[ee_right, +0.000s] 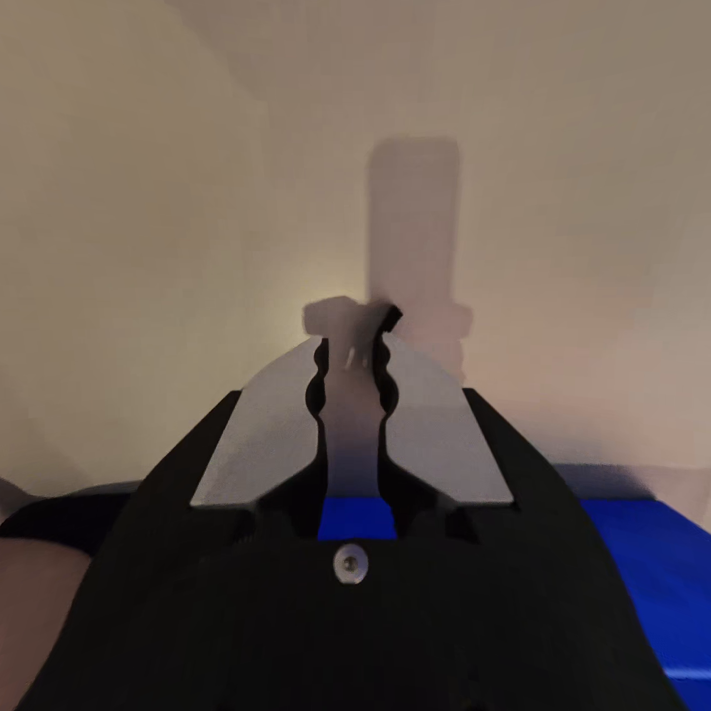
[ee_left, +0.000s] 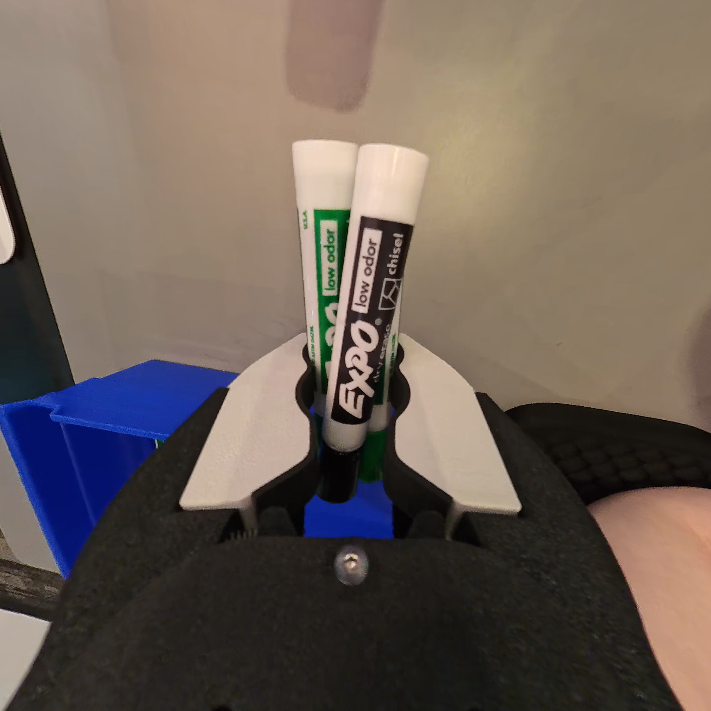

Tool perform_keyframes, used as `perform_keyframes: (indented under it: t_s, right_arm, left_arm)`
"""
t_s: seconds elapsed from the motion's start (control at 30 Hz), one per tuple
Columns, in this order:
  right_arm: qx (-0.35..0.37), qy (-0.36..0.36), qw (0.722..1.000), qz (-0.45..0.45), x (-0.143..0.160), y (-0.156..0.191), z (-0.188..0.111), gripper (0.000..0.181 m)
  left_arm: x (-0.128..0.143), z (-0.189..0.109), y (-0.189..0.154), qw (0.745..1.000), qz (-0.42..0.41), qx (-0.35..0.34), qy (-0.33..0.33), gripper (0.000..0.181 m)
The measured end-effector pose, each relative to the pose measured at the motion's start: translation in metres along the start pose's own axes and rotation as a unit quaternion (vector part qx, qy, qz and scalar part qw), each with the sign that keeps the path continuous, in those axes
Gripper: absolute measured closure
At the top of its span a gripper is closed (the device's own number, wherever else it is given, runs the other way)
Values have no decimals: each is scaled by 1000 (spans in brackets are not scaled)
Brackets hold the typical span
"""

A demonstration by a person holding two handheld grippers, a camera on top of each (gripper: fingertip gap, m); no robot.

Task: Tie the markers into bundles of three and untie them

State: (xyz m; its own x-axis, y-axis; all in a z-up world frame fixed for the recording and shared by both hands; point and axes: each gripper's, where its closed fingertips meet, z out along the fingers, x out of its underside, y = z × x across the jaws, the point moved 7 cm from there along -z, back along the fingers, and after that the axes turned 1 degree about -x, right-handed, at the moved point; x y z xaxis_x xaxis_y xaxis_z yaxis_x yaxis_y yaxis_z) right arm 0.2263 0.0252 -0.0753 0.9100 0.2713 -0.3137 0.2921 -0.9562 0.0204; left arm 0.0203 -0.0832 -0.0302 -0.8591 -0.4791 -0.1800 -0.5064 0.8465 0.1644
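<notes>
upright, two markers (ee_left: 358, 292) sit pinched in the left claw (ee_left: 352, 369); right claw (ee_right: 352, 346) slightly spread.

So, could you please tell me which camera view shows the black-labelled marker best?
The left wrist view: the black-labelled marker stands sharp and upright in the left tool, beside a green-labelled marker. The right wrist view is motion-blurred and shows only a vague upright shadow on the wall, no marker.
</notes>
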Motion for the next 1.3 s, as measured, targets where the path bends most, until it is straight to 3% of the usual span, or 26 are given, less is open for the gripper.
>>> perform_keyframes:
  t_s: [0.1,0.17,0.27,0.4,0.53,0.63,0.7,0.8,0.9,1.1,1.3]
  right_arm:
    - [13,94,995,33,8,-6,19,157]
    - [29,118,992,40,9,-9,24,157]
    - [36,88,995,37,1,-12,26,158]
    - [35,106,993,45,5,-13,31,158]
    - [21,106,992,59,6,-16,35,177]
    - [-22,62,994,82,0,-12,29,177]
    - [-73,-43,990,109,-14,-10,14,178]
    - [-189,-222,940,174,-34,-11,-17,178]
    - [-335,-359,844,217,-47,-8,-44,178]
    - [-459,-474,696,282,-72,-10,-46,178]
    - [-453,-522,632,350,-79,-22,-29,178]
  left_arm:
    - [2,1,0,1000,-3,2,4,144]
    - [2,2,0,1000,-2,1,9,144]
    - [1,3,0,1000,-1,2,9,144]
    - [1,2,0,1000,-2,3,9,144]
    - [1,2,-1,1000,-1,4,9,144]
    - [-1,4,0,1000,1,3,10,145]
    - [-4,7,2,1000,3,-1,7,144]
    - [-10,12,5,1000,4,-7,0,144]
    - [-19,16,12,1000,-7,-19,-22,145]
    - [-37,28,17,998,-9,-37,-42,145]
    - [-52,33,11,998,-6,-24,-61,144]
